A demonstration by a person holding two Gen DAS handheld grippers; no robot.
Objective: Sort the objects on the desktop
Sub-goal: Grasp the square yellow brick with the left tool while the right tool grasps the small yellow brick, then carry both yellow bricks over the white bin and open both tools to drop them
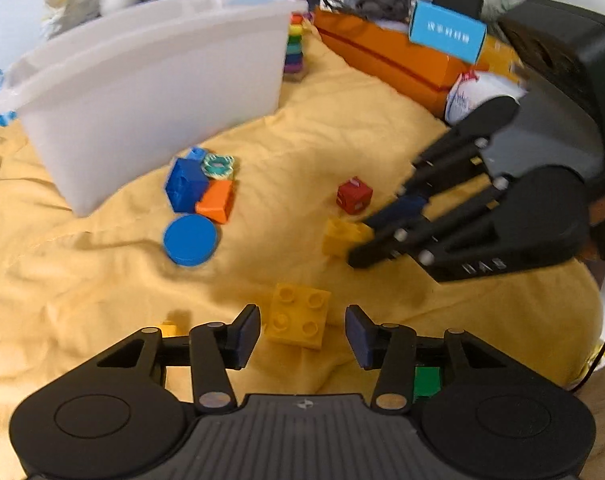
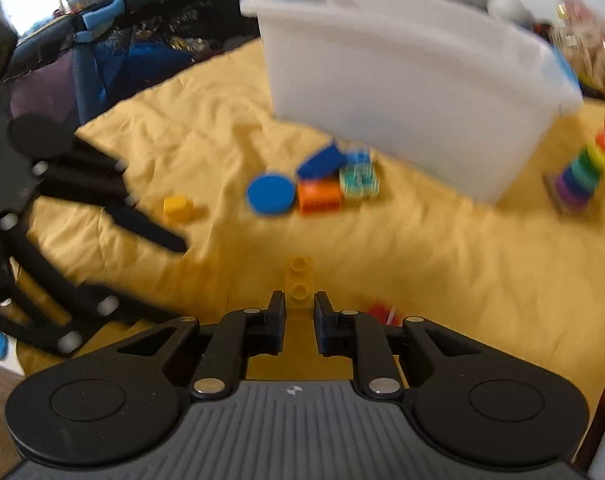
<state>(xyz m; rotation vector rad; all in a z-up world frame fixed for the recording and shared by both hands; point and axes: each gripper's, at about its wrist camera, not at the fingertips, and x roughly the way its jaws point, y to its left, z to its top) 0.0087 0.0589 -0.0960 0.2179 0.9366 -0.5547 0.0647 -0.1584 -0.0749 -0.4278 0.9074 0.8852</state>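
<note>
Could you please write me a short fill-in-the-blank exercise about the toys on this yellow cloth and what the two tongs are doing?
1. The round flat disc on the cloth is ____ in colour.
2. The left tongs are open around a ____ four-stud brick.
3. The cube lying alone is ____.
4. The big bin is ____ plastic.

Missing words: blue; yellow; red; white

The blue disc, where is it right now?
The blue disc lies flat on the yellow cloth in front of the white bin, touching the orange block beside the blue block.
</note>
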